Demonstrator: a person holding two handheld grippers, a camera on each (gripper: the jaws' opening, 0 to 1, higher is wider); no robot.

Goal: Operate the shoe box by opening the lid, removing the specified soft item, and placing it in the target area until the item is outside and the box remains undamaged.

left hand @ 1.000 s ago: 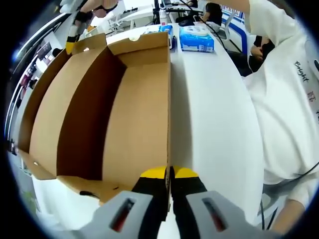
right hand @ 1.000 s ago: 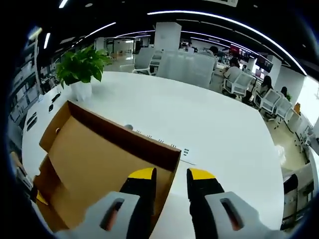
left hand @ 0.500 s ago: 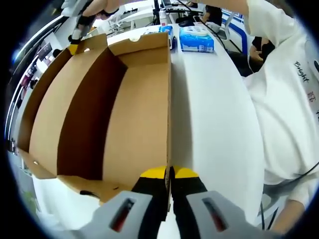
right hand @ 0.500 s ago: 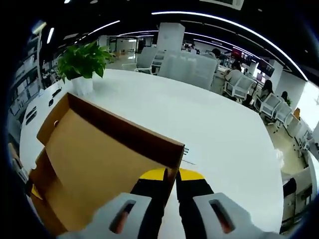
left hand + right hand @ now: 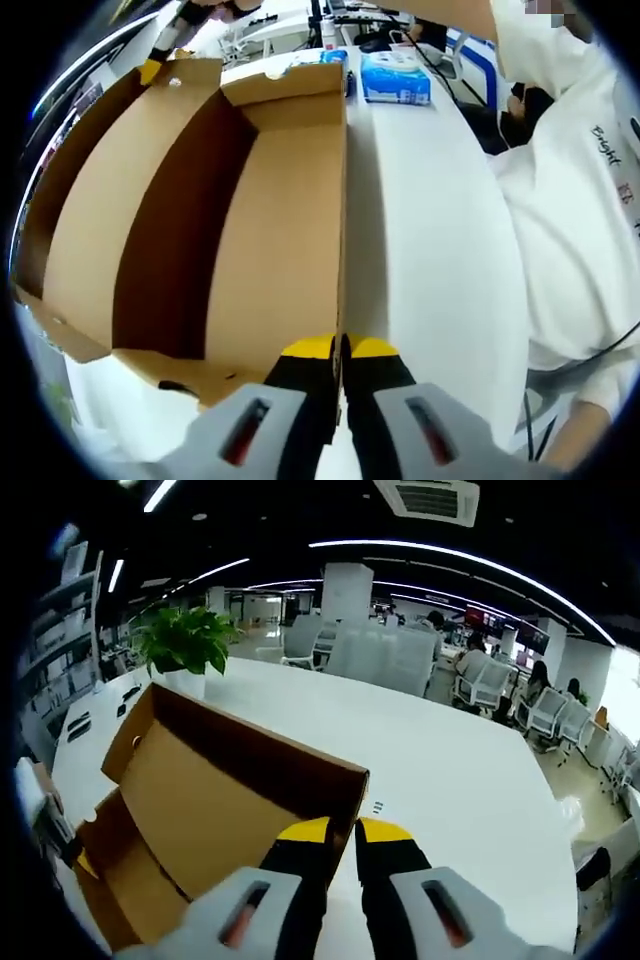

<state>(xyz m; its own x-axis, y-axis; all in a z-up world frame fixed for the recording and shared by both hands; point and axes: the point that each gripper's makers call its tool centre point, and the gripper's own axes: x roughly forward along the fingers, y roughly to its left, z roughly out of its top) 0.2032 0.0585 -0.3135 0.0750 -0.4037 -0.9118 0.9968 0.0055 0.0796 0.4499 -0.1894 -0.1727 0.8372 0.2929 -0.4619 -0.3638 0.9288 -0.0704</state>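
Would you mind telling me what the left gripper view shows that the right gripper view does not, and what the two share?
The left gripper view alone shows a blue and white packet at the table's far end and a person's white sleeve.

The right gripper view alone shows a green potted plant and rows of white office chairs.

Both show the brown cardboard shoe box lid on the white table, its edge pinched by yellow-tipped jaws: left gripper, right gripper.

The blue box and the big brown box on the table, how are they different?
The brown box is plain cardboard, while the blue box is blue and white. The brown box stands open with a claw shut on its wall; the blue box lies closed and untouched. The brown box looks far bigger. Both sit on the white table.
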